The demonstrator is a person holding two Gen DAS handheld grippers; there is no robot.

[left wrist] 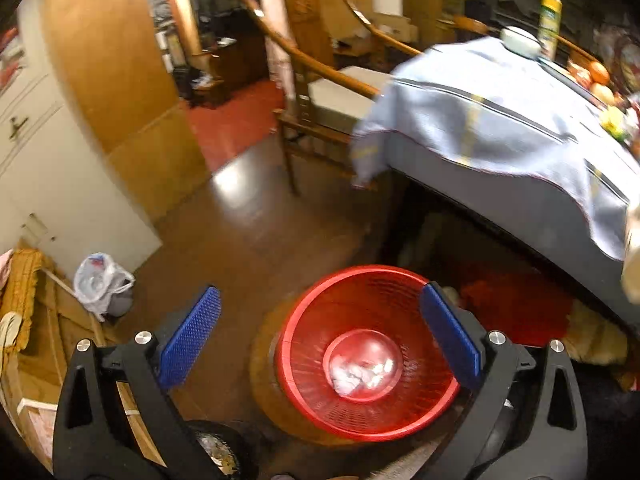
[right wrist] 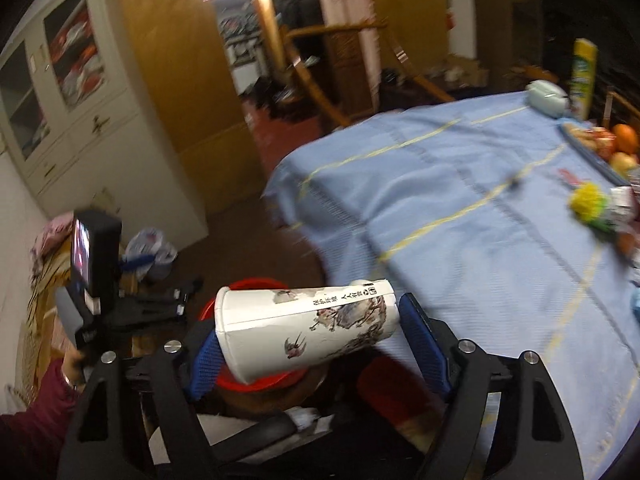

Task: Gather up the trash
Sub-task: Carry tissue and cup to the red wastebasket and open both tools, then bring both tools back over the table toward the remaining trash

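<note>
Blue-padded fingers of the left tool point(left wrist: 320, 336) stand wide apart with nothing between them, directly above the red basket point(left wrist: 368, 354), where crumpled white paper point(left wrist: 360, 372) lies on the bottom. Only the right wrist view shows the right tool point(right wrist: 310, 346) with a printed paper cup point(right wrist: 306, 330) lying sideways between its spread pads, though whether both pads press it cannot be told; the cup hides most of the basket below it. Beside the basket stands the worktop under a blue cloth point(right wrist: 460, 200), and past the basket a white plastic bag point(left wrist: 100, 280) sits on the floor.
</note>
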